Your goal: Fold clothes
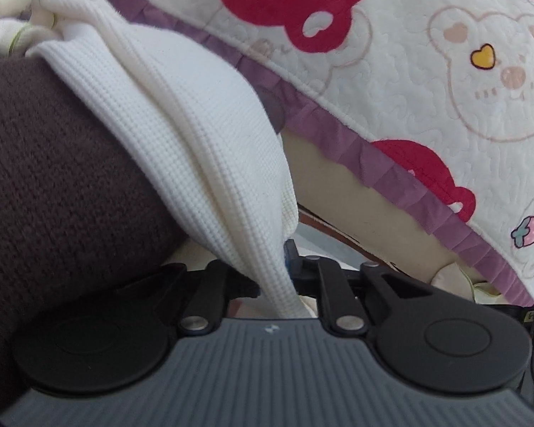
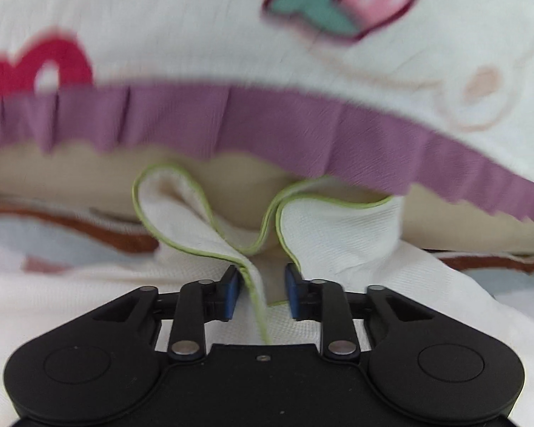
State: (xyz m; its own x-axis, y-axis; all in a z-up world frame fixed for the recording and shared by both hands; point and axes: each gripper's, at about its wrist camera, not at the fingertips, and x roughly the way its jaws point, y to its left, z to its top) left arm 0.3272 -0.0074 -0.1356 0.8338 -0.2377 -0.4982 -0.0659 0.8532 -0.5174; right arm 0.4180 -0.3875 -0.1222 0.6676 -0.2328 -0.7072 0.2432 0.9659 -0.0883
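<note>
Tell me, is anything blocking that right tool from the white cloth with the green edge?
Nothing visible. The right tool stands open with the green-edged cloth already between its fingers, one fold against the left pad. The bedspread's purple frill lies beyond.

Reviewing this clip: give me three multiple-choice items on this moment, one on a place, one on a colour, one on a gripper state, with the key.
1. Where is the white waffle-knit garment pinched?
A. in the left gripper
B. under the quilt
C. nowhere

2. What colour is the garment's edge trim?
A. red
B. light green
C. black

3. How does the right gripper stand?
A. shut on cloth
B. out of view
C. open, the trimmed edge between its fingers

Key: A, cloth runs taut into its closed fingers; B, a green line borders the hem; C, a clear gap between the blue pads.
</note>
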